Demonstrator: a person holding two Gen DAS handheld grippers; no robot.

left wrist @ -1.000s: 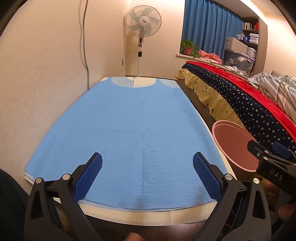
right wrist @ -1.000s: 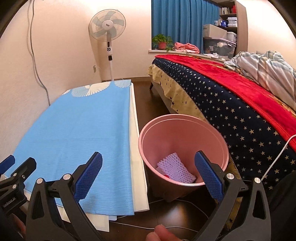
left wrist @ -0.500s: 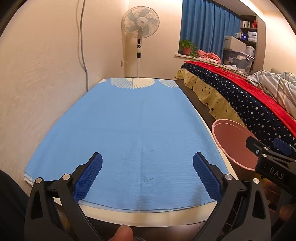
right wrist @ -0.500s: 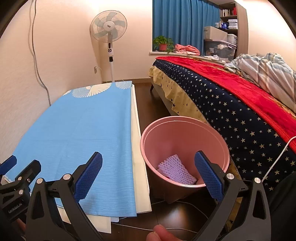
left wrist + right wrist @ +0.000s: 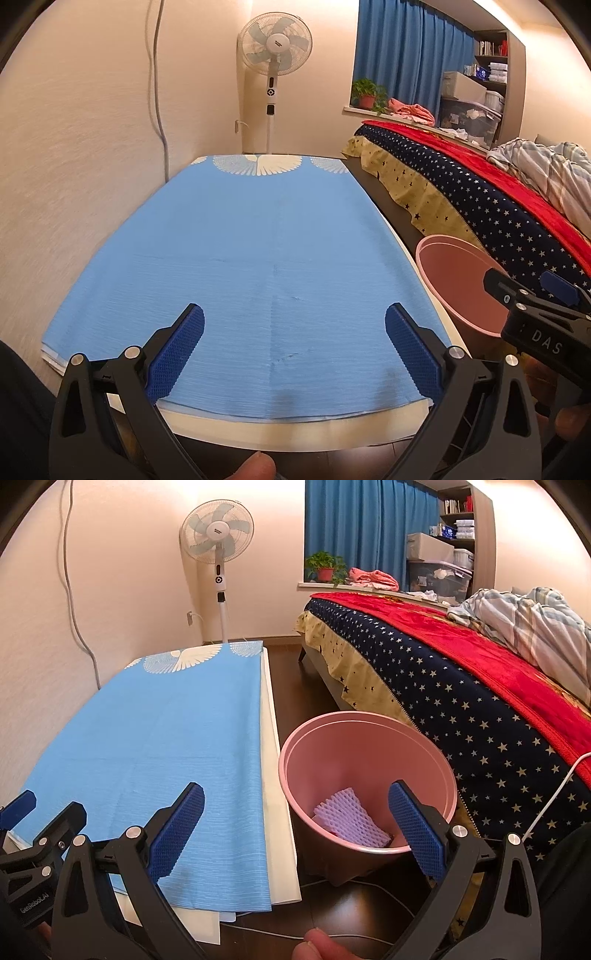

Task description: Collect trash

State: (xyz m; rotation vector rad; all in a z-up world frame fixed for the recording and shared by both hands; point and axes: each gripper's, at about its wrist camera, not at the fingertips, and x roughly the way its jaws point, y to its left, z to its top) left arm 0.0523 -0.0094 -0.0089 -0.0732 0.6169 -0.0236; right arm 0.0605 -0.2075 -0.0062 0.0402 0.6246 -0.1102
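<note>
A pink bin [image 5: 365, 771] stands on the dark floor between the low table and the bed. A pale purple foam net [image 5: 351, 819] lies inside it. My right gripper [image 5: 295, 830] is open and empty, held near the bin's near left rim. My left gripper [image 5: 295, 350] is open and empty over the near end of the blue cloth [image 5: 255, 258] on the table. The bin's rim [image 5: 443, 251] shows at the right of the left wrist view, partly behind the right gripper's body [image 5: 535, 321]. No loose trash shows on the cloth.
A bed with a star-patterned cover [image 5: 461, 686] runs along the right. A standing fan [image 5: 218, 542] is at the far wall. White cables [image 5: 369, 886] lie on the floor near the bin. The wall [image 5: 74, 166] is on the left.
Both grippers have shifted slightly; the left view has tilted up a little. The foam net has stayed in the bin. Both grippers stay open.
</note>
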